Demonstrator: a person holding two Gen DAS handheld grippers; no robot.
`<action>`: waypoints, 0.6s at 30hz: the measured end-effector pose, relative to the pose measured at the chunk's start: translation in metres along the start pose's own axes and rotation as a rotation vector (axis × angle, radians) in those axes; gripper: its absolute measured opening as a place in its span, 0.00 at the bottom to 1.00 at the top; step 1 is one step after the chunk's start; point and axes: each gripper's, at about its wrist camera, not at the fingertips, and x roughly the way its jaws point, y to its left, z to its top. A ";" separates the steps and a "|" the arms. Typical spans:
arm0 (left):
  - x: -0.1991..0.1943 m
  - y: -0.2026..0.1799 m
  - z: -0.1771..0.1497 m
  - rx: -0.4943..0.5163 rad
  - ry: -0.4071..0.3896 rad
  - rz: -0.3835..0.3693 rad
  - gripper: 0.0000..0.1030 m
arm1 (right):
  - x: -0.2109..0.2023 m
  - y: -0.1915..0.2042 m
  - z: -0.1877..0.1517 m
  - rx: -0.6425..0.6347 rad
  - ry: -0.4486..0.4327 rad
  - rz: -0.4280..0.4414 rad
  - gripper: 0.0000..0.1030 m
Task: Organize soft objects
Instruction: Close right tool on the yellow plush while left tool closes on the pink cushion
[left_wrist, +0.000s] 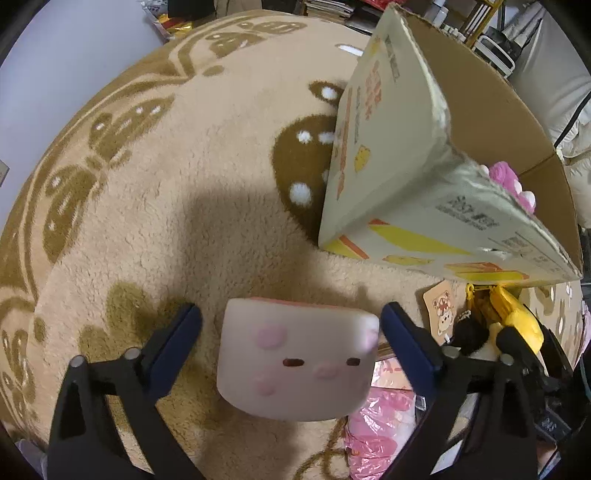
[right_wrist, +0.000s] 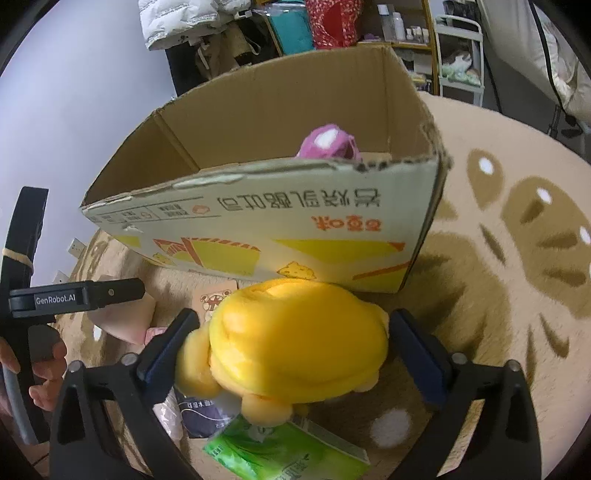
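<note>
In the left wrist view my left gripper (left_wrist: 290, 325) is open around a white squishy block with a pink-cheeked face (left_wrist: 295, 356); small gaps show between its sides and both blue pads. In the right wrist view my right gripper (right_wrist: 293, 341) has its pads against a yellow plush toy (right_wrist: 295, 341) and holds it just in front of the open cardboard box (right_wrist: 258, 229). A pink plush (right_wrist: 328, 146) lies inside the box. The box also shows in the left wrist view (left_wrist: 424, 166), with the pink plush (left_wrist: 509, 181) at its rim.
A beige rug with brown patterns (left_wrist: 166, 184) covers the floor. A green packet (right_wrist: 288, 454), a small dark packet (right_wrist: 207, 410), a cartoon card (right_wrist: 212, 301) and pink packaging (left_wrist: 380, 424) lie in front of the box. Shelves and clutter stand behind.
</note>
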 end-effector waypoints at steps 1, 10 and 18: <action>0.002 -0.001 0.000 0.002 0.003 -0.001 0.88 | 0.001 -0.001 -0.002 0.003 0.002 -0.001 0.96; 0.019 -0.006 0.006 0.027 0.040 0.003 0.77 | 0.005 0.000 -0.006 0.018 0.015 0.012 0.93; 0.018 -0.011 0.003 0.037 0.032 0.008 0.74 | 0.004 -0.003 -0.006 0.040 0.015 0.025 0.93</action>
